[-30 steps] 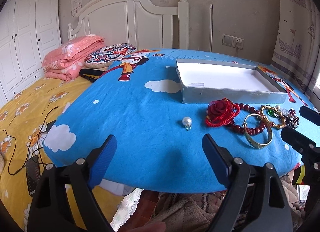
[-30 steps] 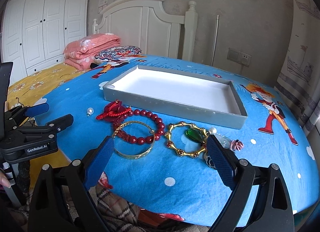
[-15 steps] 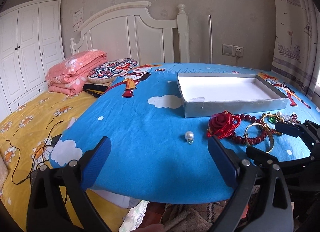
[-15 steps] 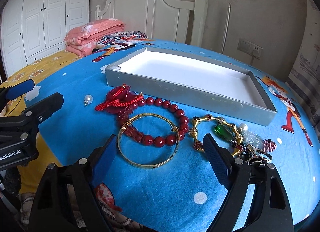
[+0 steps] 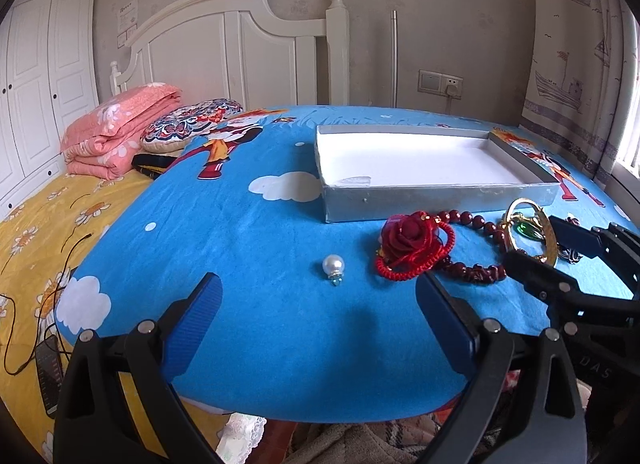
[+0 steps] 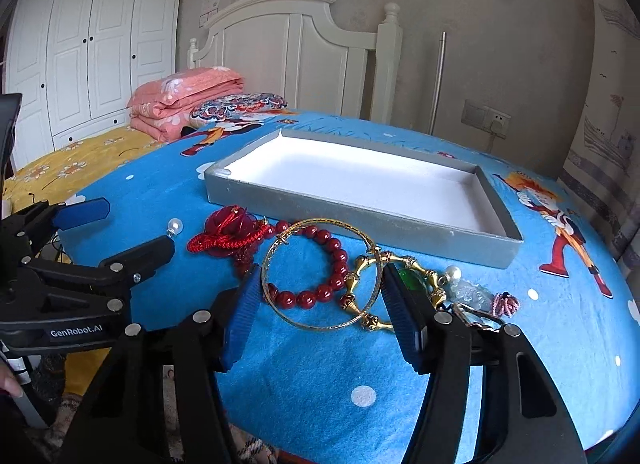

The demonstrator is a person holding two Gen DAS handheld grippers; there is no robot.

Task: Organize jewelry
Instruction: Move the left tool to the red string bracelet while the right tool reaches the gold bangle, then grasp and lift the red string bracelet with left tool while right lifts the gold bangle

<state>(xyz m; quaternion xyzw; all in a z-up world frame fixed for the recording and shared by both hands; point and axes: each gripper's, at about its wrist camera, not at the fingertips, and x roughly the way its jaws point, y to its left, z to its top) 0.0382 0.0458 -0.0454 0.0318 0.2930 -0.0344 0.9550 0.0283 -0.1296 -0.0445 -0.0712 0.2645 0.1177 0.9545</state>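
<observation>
On the blue cartoon cloth a shallow grey tray [image 6: 320, 208] with a white floor stands empty. In front of it lie a red rose cord bracelet [image 6: 230, 230], a dark red bead bracelet [image 6: 336, 260], a gold bamboo-link bracelet [image 6: 412, 264] with a green stone, and a pearl pendant [image 5: 334, 266]. My right gripper [image 6: 320, 276] is closing on the thin gold bangle [image 6: 324, 221]. Both blue pads touch the bangle's sides, and its far edge tilts up. My left gripper [image 5: 318, 292] stands wide open just short of the pearl, nothing between its fingers.
A clear pendant with a pink tassel [image 6: 472, 296] lies at the right end of the jewelry. The cloth's rounded front edge is right below both grippers. Left of it lie a folded pink blanket [image 5: 116, 136], a patterned pillow [image 5: 192, 130] and a phone with a cable [image 5: 48, 368].
My right gripper has moved in over the gold bangle and narrowed its jaws onto it, and the bangle has tipped up. My left gripper has opened a little wider and shifted slightly.
</observation>
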